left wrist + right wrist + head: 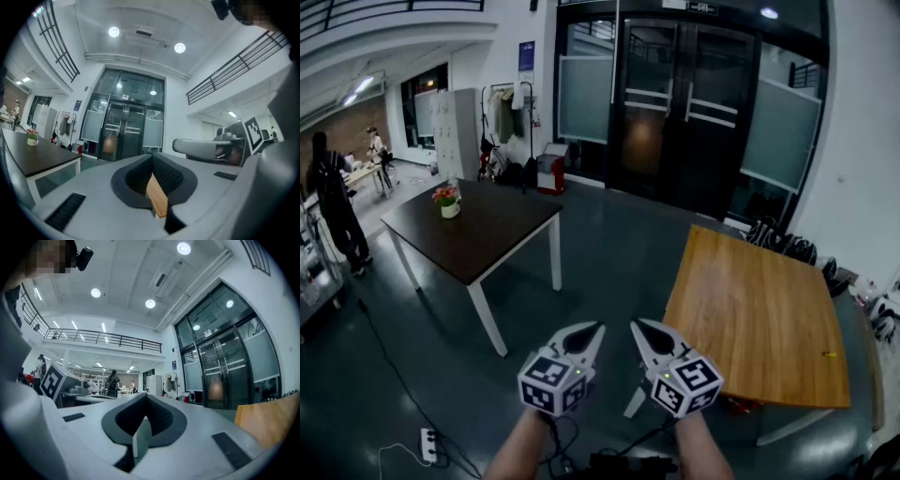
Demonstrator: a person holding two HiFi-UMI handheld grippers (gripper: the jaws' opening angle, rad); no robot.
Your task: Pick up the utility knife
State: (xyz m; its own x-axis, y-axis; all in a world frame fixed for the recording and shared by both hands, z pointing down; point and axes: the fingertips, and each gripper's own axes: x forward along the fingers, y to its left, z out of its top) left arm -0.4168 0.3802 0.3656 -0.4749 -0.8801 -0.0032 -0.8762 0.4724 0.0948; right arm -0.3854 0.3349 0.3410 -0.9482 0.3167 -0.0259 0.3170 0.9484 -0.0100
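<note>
Nothing of the task is done yet. The left gripper [596, 330] and the right gripper [637, 328] are held level side by side over the floor [609, 253], each with its fingers together and nothing held. The utility knife [830, 354] is probably the small yellow speck near the right edge of the wooden counter [750, 309], well apart from both grippers. Reaching, gripping and lifting all remain.

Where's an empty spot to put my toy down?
The wooden table is almost all bare; only a small yellow thing lies near its right edge. The dark table is free except the flower pot near its far left edge. Bags crowd the floor by the right wall.
</note>
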